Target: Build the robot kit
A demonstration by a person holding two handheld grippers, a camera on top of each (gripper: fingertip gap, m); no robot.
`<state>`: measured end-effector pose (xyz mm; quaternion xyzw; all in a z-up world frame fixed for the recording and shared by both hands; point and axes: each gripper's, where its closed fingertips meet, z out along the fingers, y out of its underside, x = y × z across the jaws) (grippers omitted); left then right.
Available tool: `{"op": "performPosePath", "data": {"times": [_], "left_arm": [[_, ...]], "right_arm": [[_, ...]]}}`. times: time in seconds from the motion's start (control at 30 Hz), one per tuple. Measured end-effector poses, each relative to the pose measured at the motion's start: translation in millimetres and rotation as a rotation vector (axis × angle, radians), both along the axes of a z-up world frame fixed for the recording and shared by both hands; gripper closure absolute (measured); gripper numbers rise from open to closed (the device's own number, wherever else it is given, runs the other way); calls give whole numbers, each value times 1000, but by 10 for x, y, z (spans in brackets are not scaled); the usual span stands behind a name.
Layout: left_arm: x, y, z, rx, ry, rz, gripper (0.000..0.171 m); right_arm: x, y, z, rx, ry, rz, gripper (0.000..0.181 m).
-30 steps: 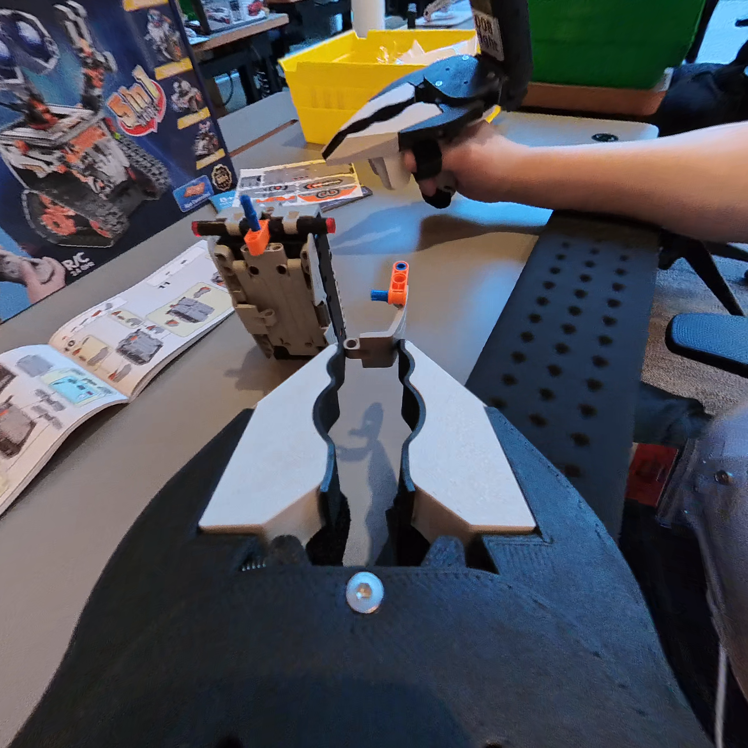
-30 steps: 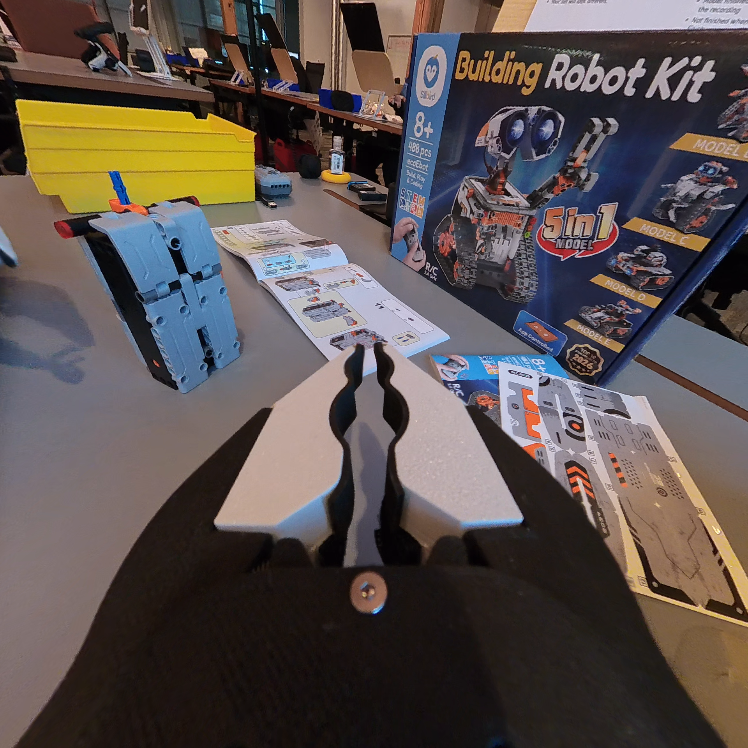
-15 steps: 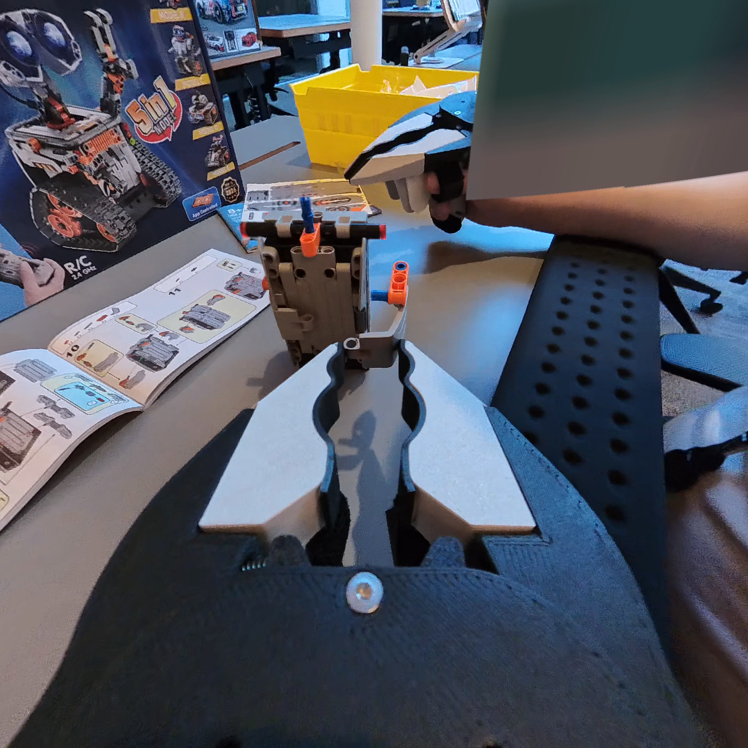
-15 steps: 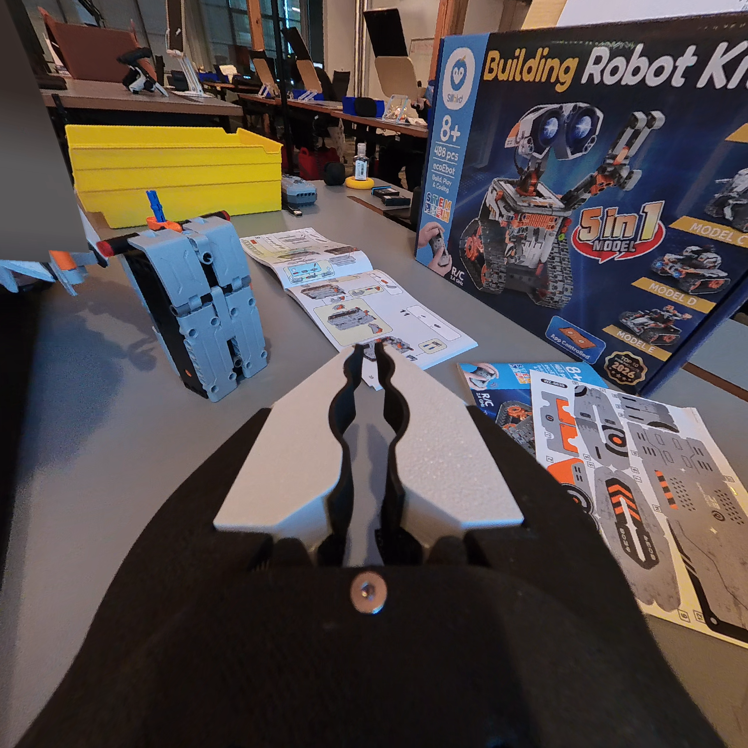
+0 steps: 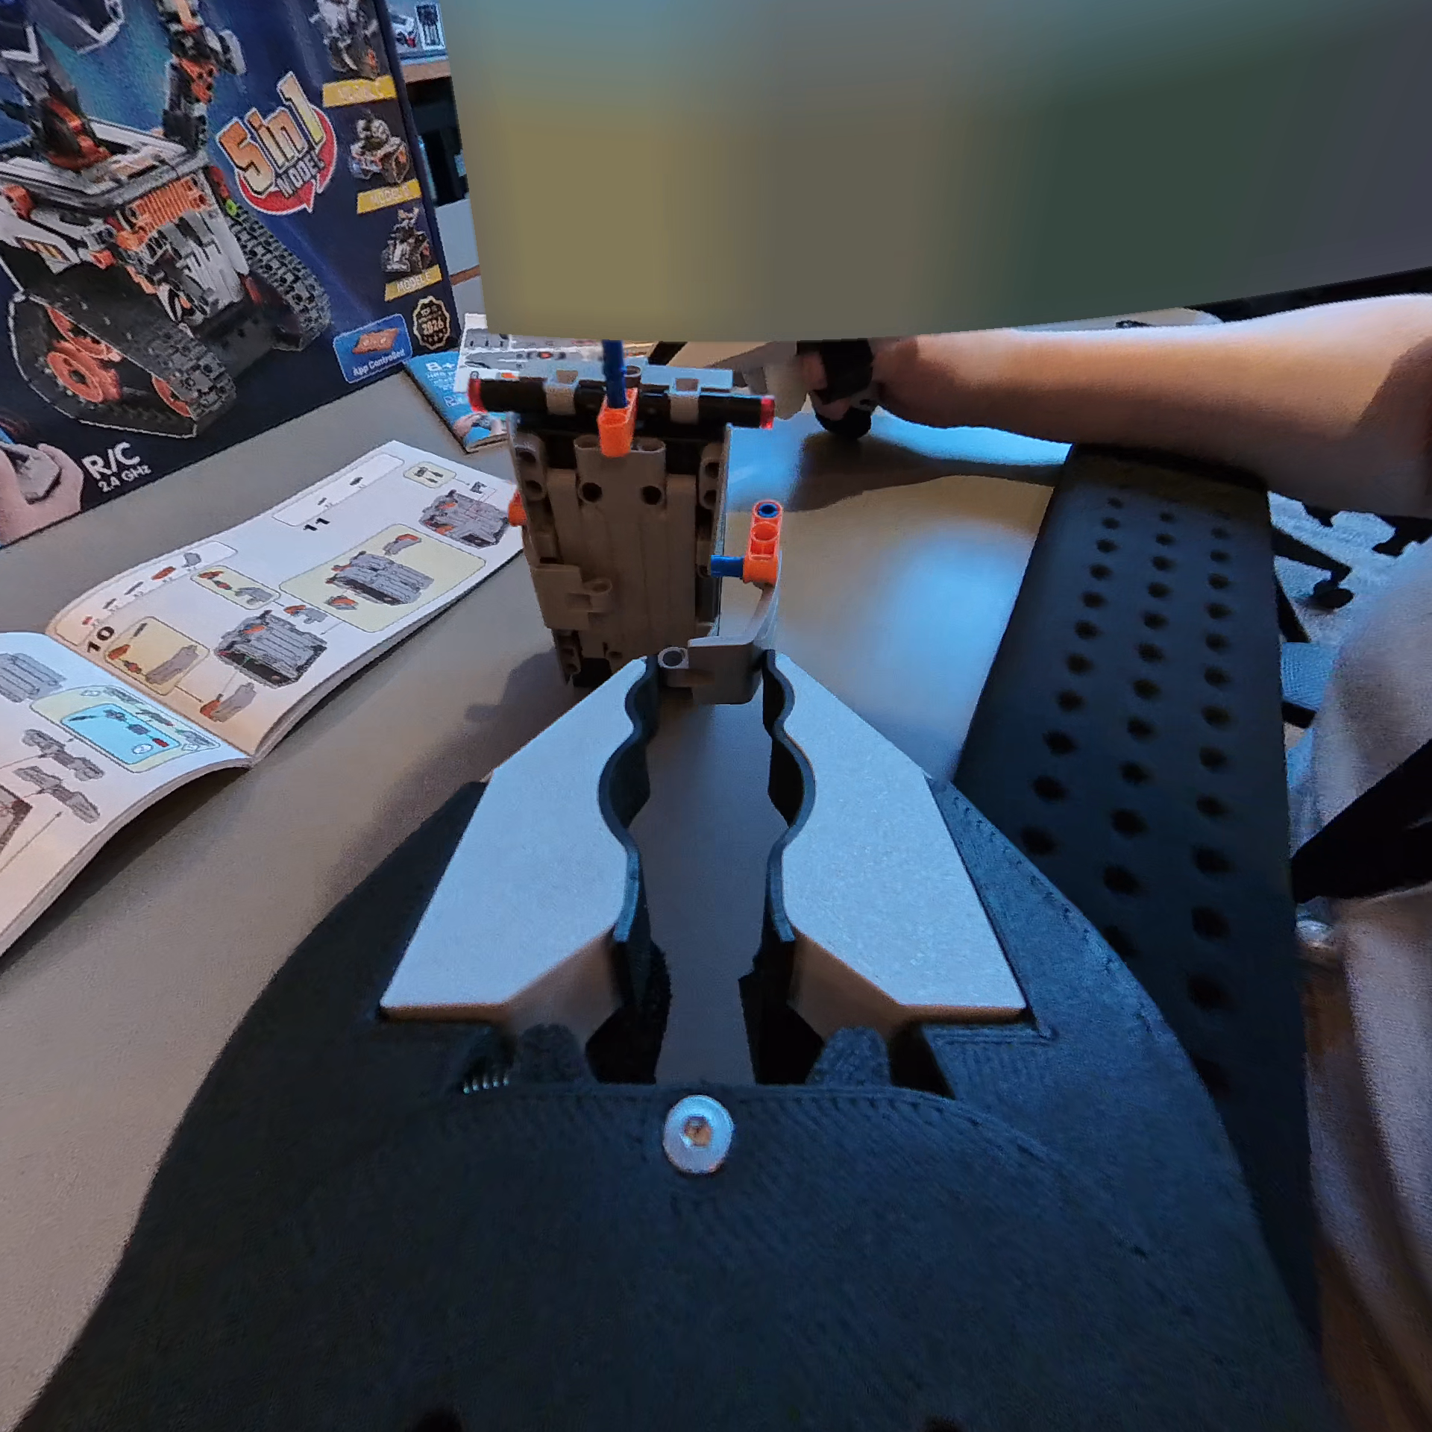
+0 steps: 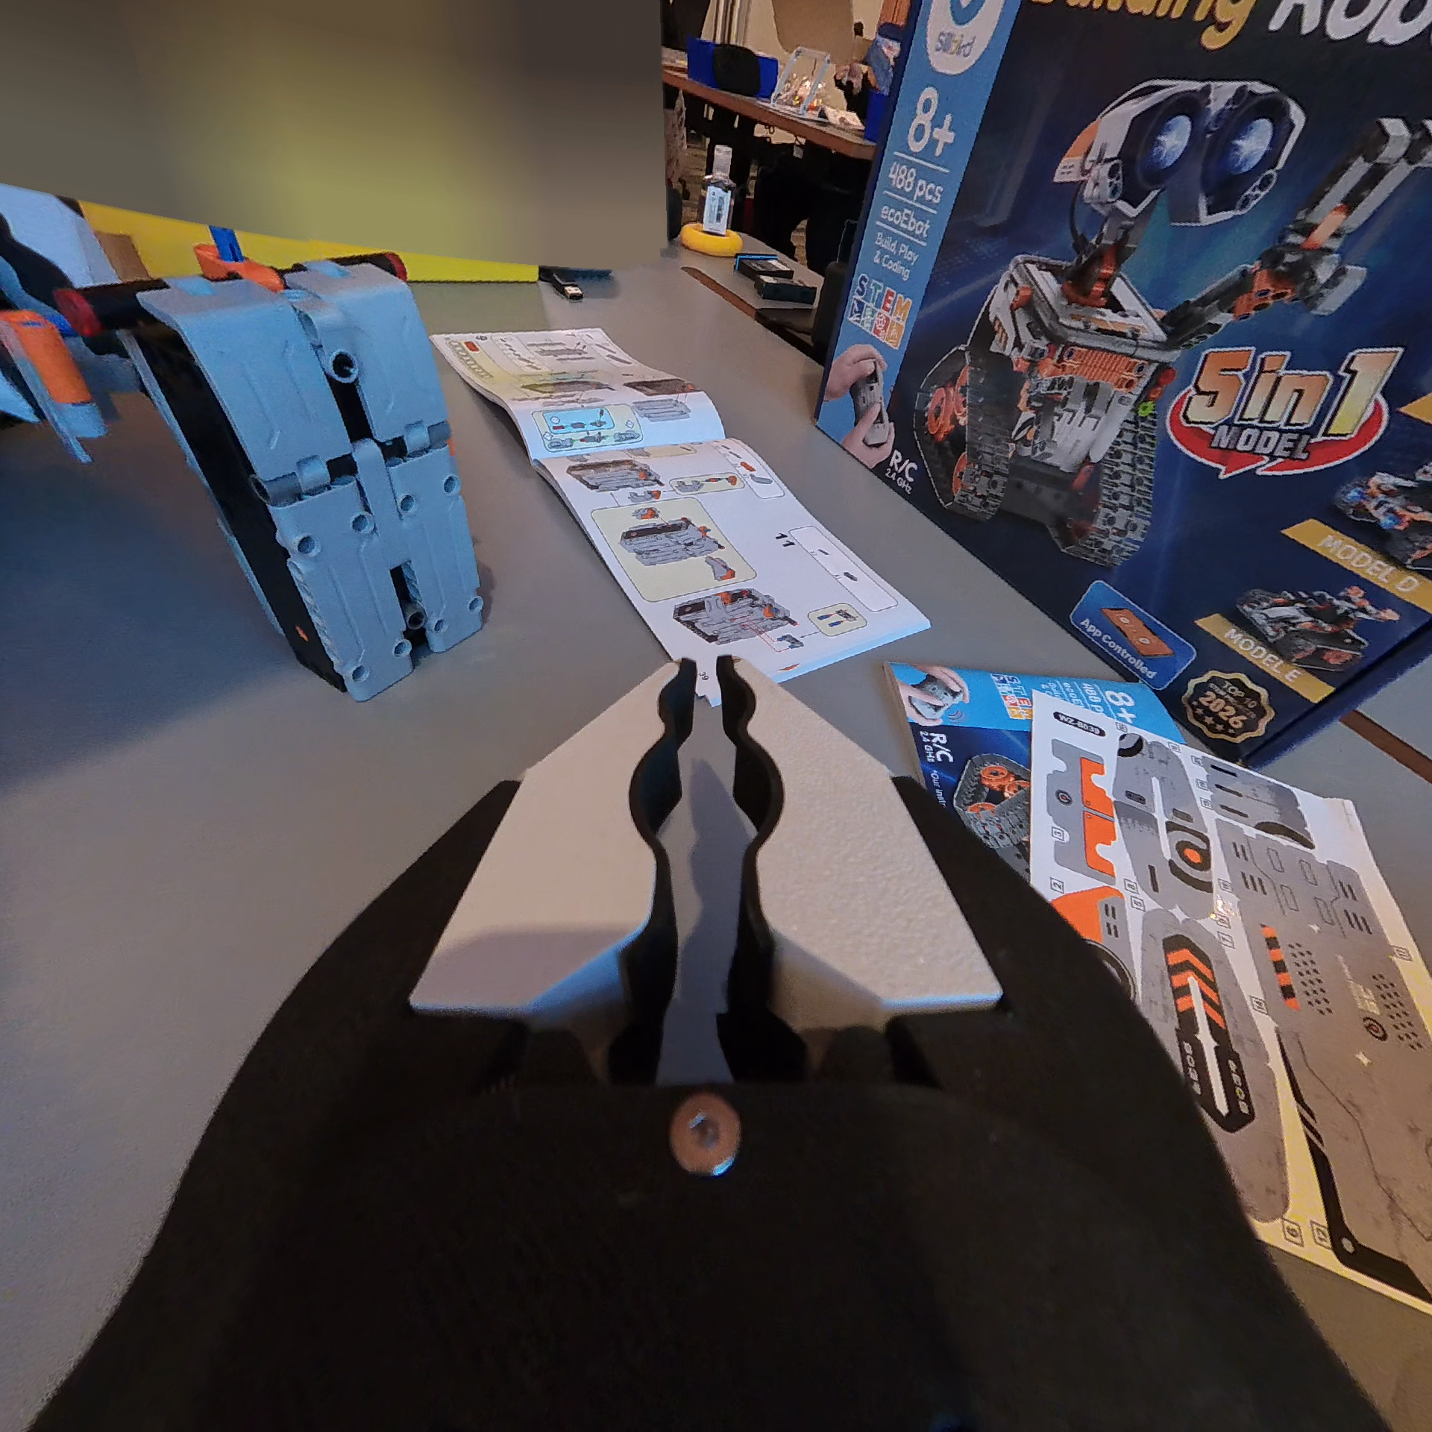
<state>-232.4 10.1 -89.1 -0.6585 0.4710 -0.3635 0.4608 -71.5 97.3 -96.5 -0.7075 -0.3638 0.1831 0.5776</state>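
Left tool (image 5: 711, 672): clamped on one grey angled brick piece (image 5: 721, 659) bearing one orange connector (image 5: 762, 542).
Right tool (image 6: 703, 672): nearly together, empty.
Surface (image 6: 155, 775): one grey-and-black brick block (image 6: 325, 480), one open instruction booklet (image 6: 697, 527).

A large blurred patch covers the top of the left wrist view, hiding all but the white tip of the far right gripper (image 5: 783, 383) and the top of the thin blue rod (image 5: 614, 372) standing on the grey brick-built block (image 5: 628, 535). The open white instruction booklet (image 5: 232, 620) is cut by the left edge. In the right wrist view, another patch hides most of the yellow plastic bin (image 6: 465, 267). The dark blue robot kit box (image 6: 1162, 349) runs off the top and right edges, and the grey-and-orange sticker sheet (image 6: 1240, 969) off the right edge.
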Motion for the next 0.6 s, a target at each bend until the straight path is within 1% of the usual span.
{"op": "performPosePath", "data": {"times": [0.13, 0.37, 0.6], "left_arm": [[-4, 1, 12, -13, -12, -5, 147], [28, -45, -27, 32, 31, -22, 147], [34, -54, -24, 71, 44, -14, 147]], "right_arm": [[17, 25, -1, -9, 11, -7, 176], [69, 54, 37, -19, 58, -21, 176], [41, 32, 21, -11, 33, -10, 176]]}}
